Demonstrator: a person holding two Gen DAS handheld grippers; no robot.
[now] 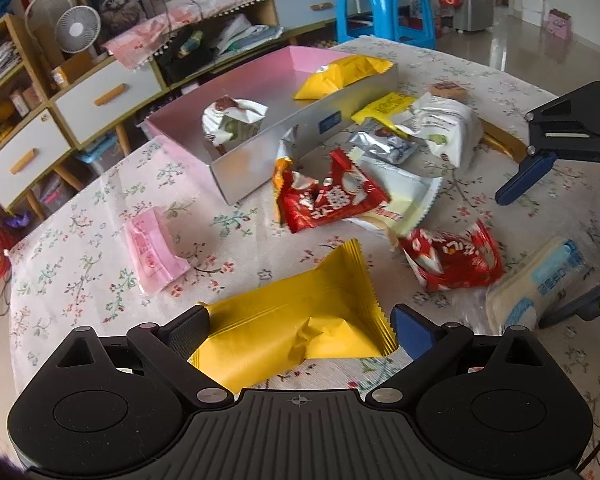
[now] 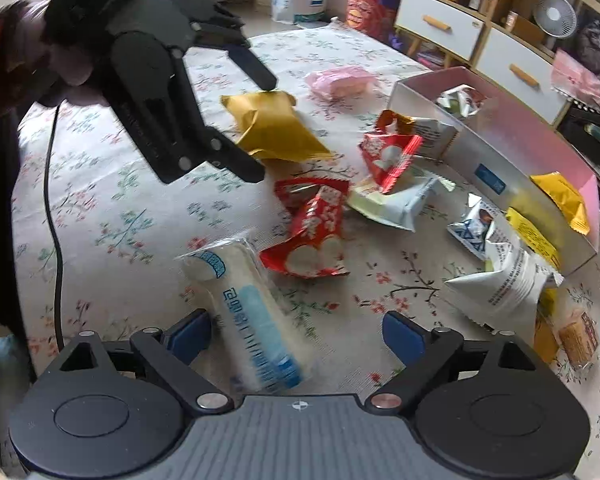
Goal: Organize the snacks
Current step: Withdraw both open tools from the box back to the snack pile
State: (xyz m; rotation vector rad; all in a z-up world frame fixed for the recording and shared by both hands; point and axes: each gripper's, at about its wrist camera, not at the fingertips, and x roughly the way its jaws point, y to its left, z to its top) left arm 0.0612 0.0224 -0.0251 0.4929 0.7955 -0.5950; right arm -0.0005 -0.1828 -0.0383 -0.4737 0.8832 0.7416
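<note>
Both grippers are lined up for a pick. The left gripper (image 1: 300, 326) has its jaws spread around a yellow packet (image 1: 300, 320) lying on the desk (image 1: 80, 248); whether the pads press it I cannot tell. The right gripper (image 2: 296, 334) has its jaws released and wide around a white-and-blue rice cracker pack (image 2: 252, 312), not gripping. The pink box (image 1: 256, 168) sits further back, already holding two snacks. Next, probably: clench on each pack, lift, carry to box. Red packets (image 1: 332, 200) remain loose.
</note>
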